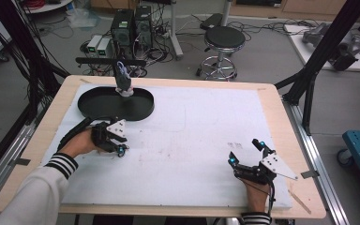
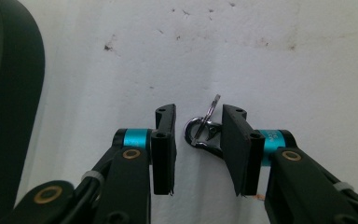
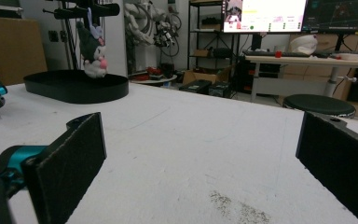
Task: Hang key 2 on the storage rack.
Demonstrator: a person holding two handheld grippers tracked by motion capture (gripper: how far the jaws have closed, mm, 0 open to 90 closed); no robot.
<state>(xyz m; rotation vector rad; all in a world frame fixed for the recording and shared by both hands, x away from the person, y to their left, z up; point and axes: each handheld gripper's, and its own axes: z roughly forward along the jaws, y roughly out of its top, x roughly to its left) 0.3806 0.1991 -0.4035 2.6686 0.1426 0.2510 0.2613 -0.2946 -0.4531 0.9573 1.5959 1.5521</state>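
Keyring clip (image 2: 204, 133), a small metal clasp with a split ring standing up from it, lies on the white table cover (image 1: 192, 140) between the pads of the left gripper (image 2: 198, 151). That gripper points down at the cover near the black oval tray (image 1: 93, 110), and its jaws are partly closed around the clip; the pads do not visibly press on it. A plush toy (image 3: 92, 49) hangs from a stand over the tray. Right gripper (image 1: 247, 152) rests near the table's front right, jaws spread wide with nothing between them.
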